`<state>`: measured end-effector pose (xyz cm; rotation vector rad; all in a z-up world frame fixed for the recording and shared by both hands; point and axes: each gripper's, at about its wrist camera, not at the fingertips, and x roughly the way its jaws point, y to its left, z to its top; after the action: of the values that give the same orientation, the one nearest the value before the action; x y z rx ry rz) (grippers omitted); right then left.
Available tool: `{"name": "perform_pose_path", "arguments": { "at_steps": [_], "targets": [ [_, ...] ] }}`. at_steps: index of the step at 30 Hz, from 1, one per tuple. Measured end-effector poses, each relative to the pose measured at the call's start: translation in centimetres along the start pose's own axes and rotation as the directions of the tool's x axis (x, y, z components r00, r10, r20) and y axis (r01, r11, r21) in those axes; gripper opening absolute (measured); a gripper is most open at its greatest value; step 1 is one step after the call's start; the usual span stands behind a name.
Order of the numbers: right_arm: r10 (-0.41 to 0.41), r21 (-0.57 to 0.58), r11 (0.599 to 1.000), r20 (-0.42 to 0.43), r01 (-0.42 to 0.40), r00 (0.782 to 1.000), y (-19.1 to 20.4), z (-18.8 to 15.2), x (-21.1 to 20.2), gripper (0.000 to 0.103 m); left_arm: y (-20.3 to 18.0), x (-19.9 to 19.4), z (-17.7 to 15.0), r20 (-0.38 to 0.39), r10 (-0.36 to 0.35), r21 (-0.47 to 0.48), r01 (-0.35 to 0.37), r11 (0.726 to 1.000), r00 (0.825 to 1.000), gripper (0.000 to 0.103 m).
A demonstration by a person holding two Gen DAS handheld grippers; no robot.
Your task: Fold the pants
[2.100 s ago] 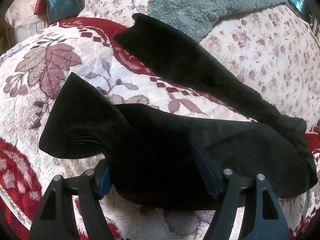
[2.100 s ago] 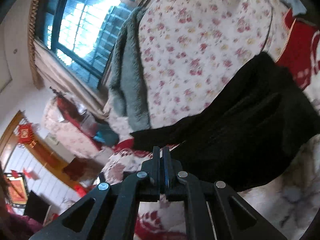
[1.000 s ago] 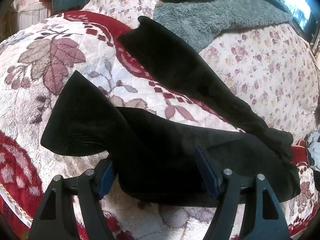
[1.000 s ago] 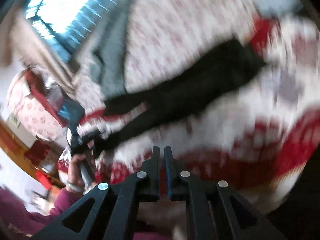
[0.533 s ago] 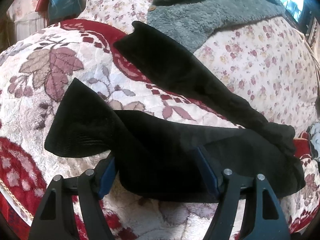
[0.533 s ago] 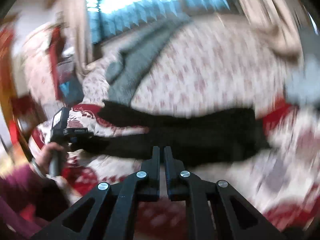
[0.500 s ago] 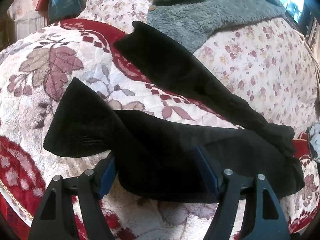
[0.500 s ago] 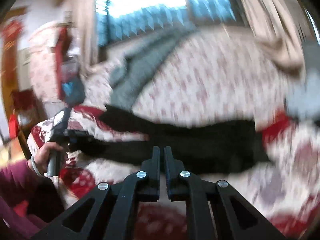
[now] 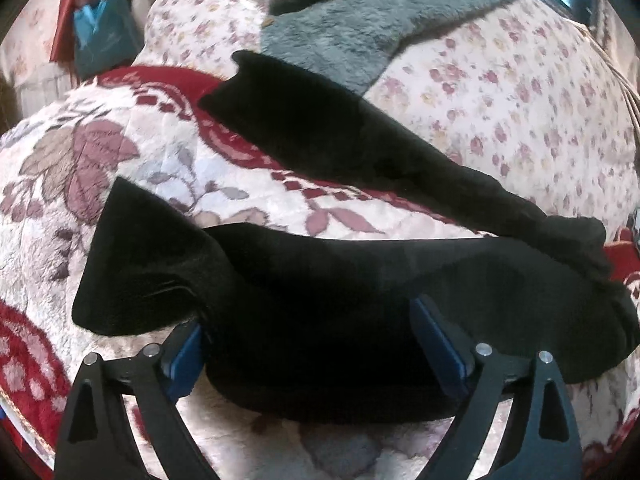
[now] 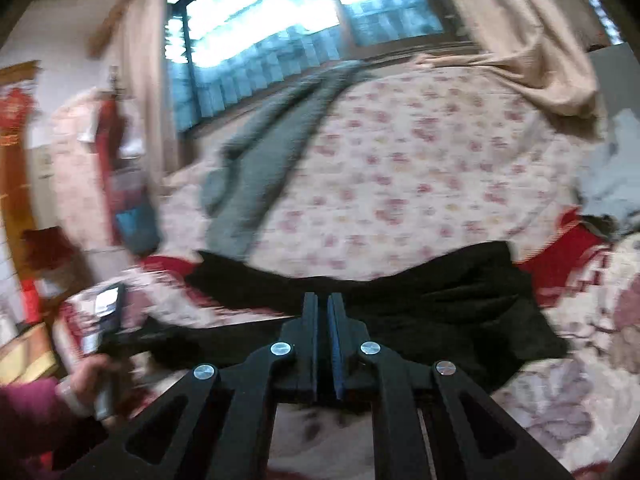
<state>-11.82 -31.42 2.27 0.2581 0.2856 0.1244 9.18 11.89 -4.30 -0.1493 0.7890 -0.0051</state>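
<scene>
Black pants (image 9: pixel 320 280) lie spread on a red and white floral blanket (image 9: pixel 80 168), legs apart in a V. The far leg (image 9: pixel 340 136) runs to the upper left. The near leg's cuff (image 9: pixel 132 264) lies at the left. My left gripper (image 9: pixel 308 340) is open, its blue-padded fingers (image 9: pixel 436 340) on either side of the near leg close to the cuff. In the right wrist view my right gripper (image 10: pixel 323 320) is shut and empty, held above the pants (image 10: pixel 440 312) near their middle. The left gripper's handle shows in a hand (image 10: pixel 100 344).
A grey fleece garment (image 9: pixel 380 12) lies on a pink-flowered quilt (image 9: pixel 520 100) behind the pants. A teal bag (image 9: pixel 100 36) stands at the far left. A window (image 10: pixel 280 28) and beige curtains (image 10: pixel 520 40) are beyond the bed. A pale cloth (image 10: pixel 608 184) lies at the right.
My right gripper has swung fast from beside the waist round to face the bed, staying shut. My left gripper has barely moved and stays open around the near leg.
</scene>
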Motion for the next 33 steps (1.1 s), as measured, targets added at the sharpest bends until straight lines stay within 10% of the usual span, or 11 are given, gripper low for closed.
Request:
{"name": "perform_pose_path", "arguments": {
  "at_steps": [5, 10, 27, 29, 33],
  "targets": [
    [0.013, -0.038, 0.999, 0.002, -0.012, 1.000, -0.4, -0.1, 0.6, 0.008, -1.0, 1.4, -0.6, 0.018, 0.032, 0.011, -0.032, 0.999, 0.999, 0.102],
    [-0.023, -0.112, 0.993, 0.000, 0.022, 1.000, 1.1, -0.6, 1.0, 0.009, -1.5, 4.8, -0.7, -0.142, 0.086, 0.046, -0.080, 0.996, 0.986, 0.103],
    [0.067, -0.172, 0.983, 0.007, -0.065, 0.998, 8.8, -5.0, -0.6, 0.009, -0.4, 4.5, -1.2, -0.128, 0.024, 0.005, -0.024, 1.000, 0.991, 0.103],
    [-0.040, -0.206, 0.977, 0.060, 0.051, 0.997, 9.6, -6.1, -2.1, 0.009, -0.4, 4.5, -1.2, -0.128, 0.024, 0.005, -0.024, 1.000, 0.991, 0.103],
    [-0.027, -0.079, 0.996, 0.099, 0.035, 0.995, 9.3, -8.6, -3.8, 0.009, -0.4, 4.5, -1.2, -0.128, 0.024, 0.005, -0.024, 1.000, 0.991, 0.103]
  ]
}}
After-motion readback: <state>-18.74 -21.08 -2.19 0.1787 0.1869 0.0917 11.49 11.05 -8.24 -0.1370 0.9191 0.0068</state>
